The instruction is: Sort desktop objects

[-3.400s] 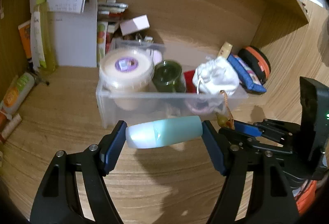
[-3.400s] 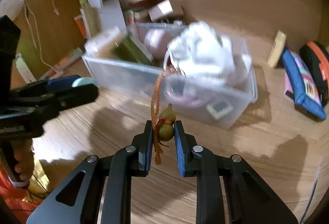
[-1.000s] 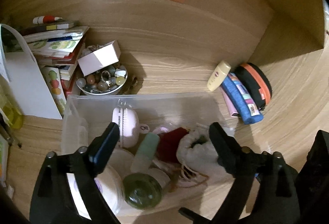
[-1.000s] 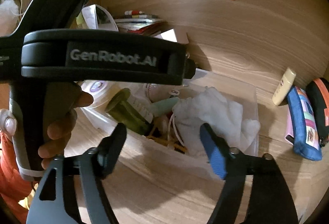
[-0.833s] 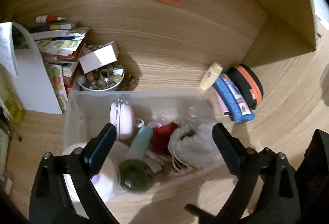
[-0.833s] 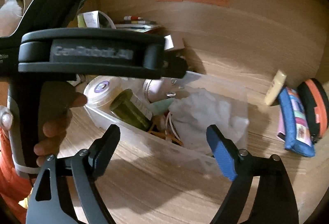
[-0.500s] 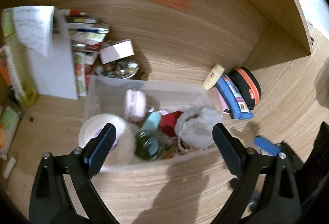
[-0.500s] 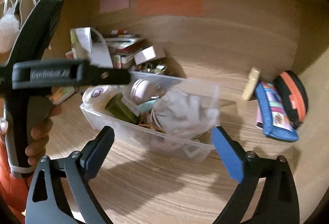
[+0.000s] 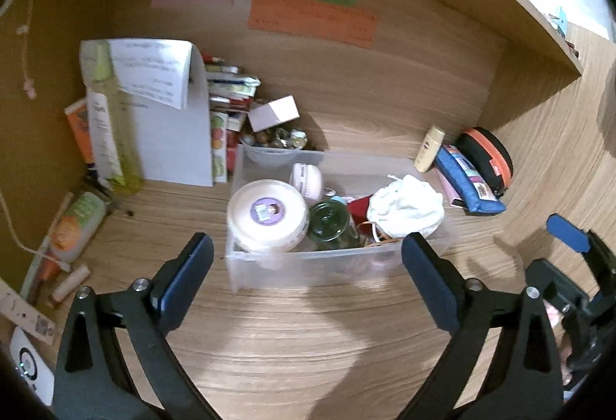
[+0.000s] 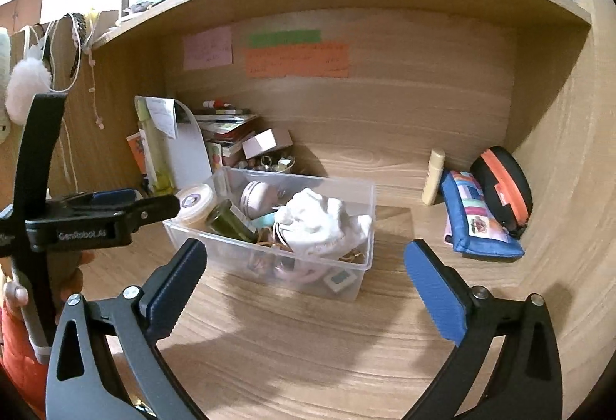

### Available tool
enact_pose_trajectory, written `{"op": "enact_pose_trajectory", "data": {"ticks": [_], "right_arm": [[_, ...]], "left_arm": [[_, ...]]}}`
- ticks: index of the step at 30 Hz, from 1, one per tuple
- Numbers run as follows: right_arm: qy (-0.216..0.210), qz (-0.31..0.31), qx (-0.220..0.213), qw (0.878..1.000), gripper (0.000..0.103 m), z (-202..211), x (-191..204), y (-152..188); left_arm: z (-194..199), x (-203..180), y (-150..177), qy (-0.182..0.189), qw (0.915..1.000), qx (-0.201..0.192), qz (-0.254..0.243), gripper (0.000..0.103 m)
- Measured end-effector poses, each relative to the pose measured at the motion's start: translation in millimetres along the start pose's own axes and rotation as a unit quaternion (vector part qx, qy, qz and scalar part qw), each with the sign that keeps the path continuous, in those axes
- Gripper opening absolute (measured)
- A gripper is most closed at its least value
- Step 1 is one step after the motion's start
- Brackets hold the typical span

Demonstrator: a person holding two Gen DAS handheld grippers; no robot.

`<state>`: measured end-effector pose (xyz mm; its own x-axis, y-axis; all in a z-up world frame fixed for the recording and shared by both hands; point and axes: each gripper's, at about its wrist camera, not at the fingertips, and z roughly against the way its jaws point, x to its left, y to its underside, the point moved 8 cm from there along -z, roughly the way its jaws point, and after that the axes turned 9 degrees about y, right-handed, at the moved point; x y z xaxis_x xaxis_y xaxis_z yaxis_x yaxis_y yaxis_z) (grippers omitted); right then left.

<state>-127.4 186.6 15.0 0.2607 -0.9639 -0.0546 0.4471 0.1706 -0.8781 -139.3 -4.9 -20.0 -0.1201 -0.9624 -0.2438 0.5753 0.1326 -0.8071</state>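
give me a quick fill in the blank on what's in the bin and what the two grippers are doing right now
1. The left gripper and right gripper both have their jaws ____.
2. The white cloth pouch lies ____ the clear plastic bin.
3. The blue pencil case lies on the desk to the ____ of the bin.

Missing words: open; inside; right

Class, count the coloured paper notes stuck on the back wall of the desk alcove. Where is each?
3: a pink note at left, a green strip to its right, an orange note directly below the green.
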Motion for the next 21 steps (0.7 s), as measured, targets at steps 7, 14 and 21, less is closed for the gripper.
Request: {"op": "enact_pose_trajectory", "data": {"ticks": [7,14,21], "right_arm": [[0.002,0.01,-0.011,1.0,0.103,7.3,7.9,8.0],[0.012,0.023,-0.01,1.0,0.103,1.1,15.9,15.5],[0.014,0.019,-0.003,1.0,0.103,-9.6,14.8,18.0]], "left_arm": [[14.1,2.5,14.0,-0.084,0.9945,-0.039,-0.048,0.1],[8.1,5.3,22.5,-0.071,0.9963,-0.032,-0.036,0.1],[4.5,5.3,19.6,-0.073,0.9961,-0.038,-0.03,0.1]]}}
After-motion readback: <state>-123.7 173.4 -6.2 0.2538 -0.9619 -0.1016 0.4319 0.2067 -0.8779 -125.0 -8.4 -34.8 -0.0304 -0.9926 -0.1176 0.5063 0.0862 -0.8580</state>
